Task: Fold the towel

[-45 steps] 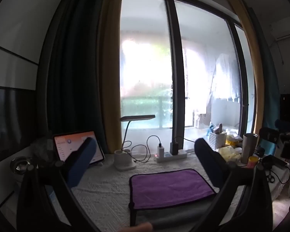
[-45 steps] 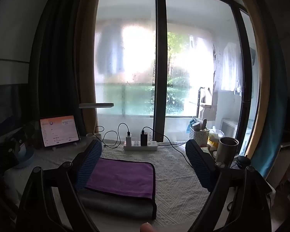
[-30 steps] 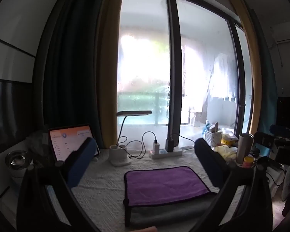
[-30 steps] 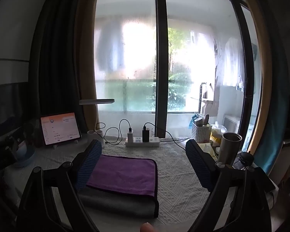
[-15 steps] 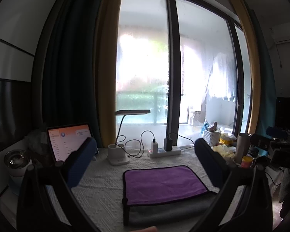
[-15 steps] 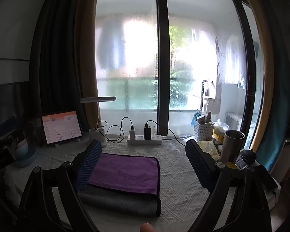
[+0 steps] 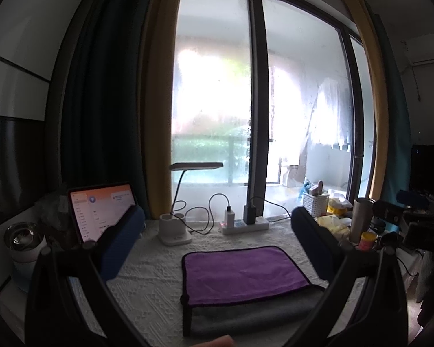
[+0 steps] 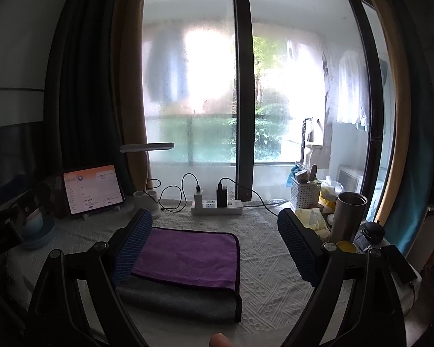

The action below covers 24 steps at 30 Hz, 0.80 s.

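Note:
A towel, purple on top with a grey underside and dark trim, lies folded flat on the white textured tablecloth [image 7: 147,286]. It shows in the left wrist view [image 7: 240,269] and in the right wrist view [image 8: 188,254]. My left gripper [image 7: 217,240] is open and empty, held above and in front of the towel. My right gripper [image 8: 214,243] is open and empty, with its left finger [image 8: 133,245] over the towel's left edge in the image. The other gripper's body shows at the right edge of the left view [image 7: 419,222].
At the back stand a lit tablet [image 7: 101,211], a desk lamp [image 7: 175,231], a power strip with chargers [image 7: 244,225], a white basket [image 8: 305,192], a steel tumbler [image 8: 348,217] and yellow packets [image 8: 312,219]. A bowl [image 8: 37,231] sits at the left.
Both grippers have lifted slightly and steadied; the view has tilted up a little. The towel has not moved and both grippers stay open.

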Each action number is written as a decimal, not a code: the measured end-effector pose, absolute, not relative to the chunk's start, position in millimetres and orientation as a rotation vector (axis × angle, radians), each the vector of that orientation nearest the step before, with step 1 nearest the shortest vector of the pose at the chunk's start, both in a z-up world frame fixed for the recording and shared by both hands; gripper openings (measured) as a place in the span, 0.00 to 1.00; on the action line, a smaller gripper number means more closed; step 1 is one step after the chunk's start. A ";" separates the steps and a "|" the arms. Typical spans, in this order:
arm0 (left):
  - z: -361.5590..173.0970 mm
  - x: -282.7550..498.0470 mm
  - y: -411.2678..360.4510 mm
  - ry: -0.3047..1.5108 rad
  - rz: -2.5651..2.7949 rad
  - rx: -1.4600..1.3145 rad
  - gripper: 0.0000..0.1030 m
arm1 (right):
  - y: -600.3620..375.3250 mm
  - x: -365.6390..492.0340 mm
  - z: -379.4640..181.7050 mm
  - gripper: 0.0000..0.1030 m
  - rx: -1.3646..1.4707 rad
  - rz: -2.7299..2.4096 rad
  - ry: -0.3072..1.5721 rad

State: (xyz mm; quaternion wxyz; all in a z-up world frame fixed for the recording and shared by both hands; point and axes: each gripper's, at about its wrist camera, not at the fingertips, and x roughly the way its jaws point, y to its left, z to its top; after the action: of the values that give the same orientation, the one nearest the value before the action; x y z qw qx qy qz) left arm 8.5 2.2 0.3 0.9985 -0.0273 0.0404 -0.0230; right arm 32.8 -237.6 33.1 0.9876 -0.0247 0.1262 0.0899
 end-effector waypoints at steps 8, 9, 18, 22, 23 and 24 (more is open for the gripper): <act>-0.5 8.9 4.3 0.080 -0.046 -0.055 0.99 | -236.3 33.6 32.4 0.88 -0.050 0.183 0.256; -1.4 8.1 3.4 0.080 -0.048 -0.055 0.99 | -236.2 33.5 32.4 0.88 -0.051 0.182 0.255; -2.9 7.1 3.6 0.079 -0.048 -0.051 0.99 | -236.3 33.6 31.7 0.88 -0.049 0.185 0.257; -2.9 7.1 3.0 0.080 -0.047 -0.051 0.99 | -234.8 31.7 29.2 0.88 -0.049 0.187 0.260; -2.9 6.8 3.1 0.079 -0.047 -0.050 0.99 | -234.8 31.4 29.1 0.88 -0.049 0.187 0.260; -2.7 7.3 3.1 0.079 -0.047 -0.050 0.99 | -234.7 31.1 28.9 0.88 -0.048 0.187 0.260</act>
State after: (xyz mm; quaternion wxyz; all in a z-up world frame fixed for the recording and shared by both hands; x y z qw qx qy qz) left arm 7.3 3.1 -2.7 0.9986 -0.0251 0.0393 -0.0233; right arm 31.1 -234.7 28.9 0.9869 -0.0238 0.1294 0.0931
